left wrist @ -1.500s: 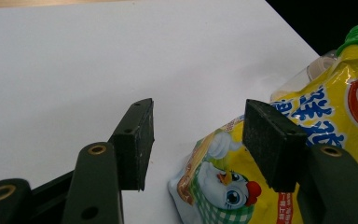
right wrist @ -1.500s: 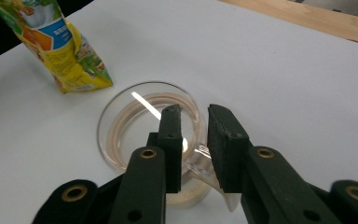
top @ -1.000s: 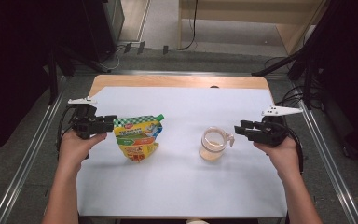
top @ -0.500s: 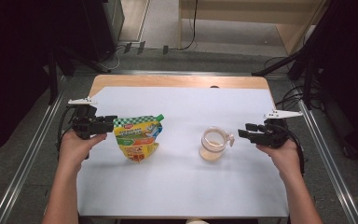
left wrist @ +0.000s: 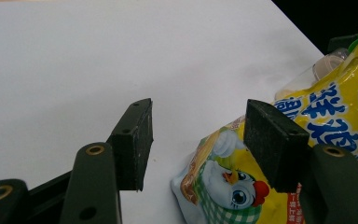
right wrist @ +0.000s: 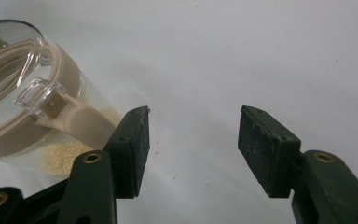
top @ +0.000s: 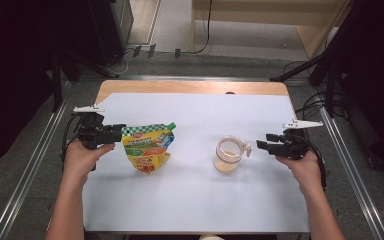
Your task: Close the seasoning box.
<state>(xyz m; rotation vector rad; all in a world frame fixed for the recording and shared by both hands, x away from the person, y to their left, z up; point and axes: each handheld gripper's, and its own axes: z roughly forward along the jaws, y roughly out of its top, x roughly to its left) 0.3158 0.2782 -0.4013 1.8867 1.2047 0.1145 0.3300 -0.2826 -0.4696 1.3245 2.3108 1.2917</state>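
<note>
While the left gripper [top: 111,134] sits at the left edge of the white table sheet [top: 190,195], its jaws stand partly apart with nothing pinched. In the left gripper view the yellow spouted pouch [left wrist: 307,140] with the chicken print lies just past and beside one jaw; whether that pad touches the pouch I cannot tell, and the gap between the pads shows bare sheet. High view: pouch [top: 147,146] lies flat on the left half of the sheet, green cap toward the far right of it, just right of the left gripper's tips.

The right gripper [top: 266,145] is at the right side, low over the sheet, pointing left at the clear jar [top: 228,154]. Its jaws have just been opening; they stand partly apart and hold nothing. Right gripper view: jar [right wrist: 32,116] with beige lid ring and clear clasp is just beside one jaw, not between the pads; beige granules sit in its bottom, and a few crumbs lie on the sheet near that jaw. The jar stands right of centre, well apart from the pouch. Both hands grip the handles from the near edge.
</note>
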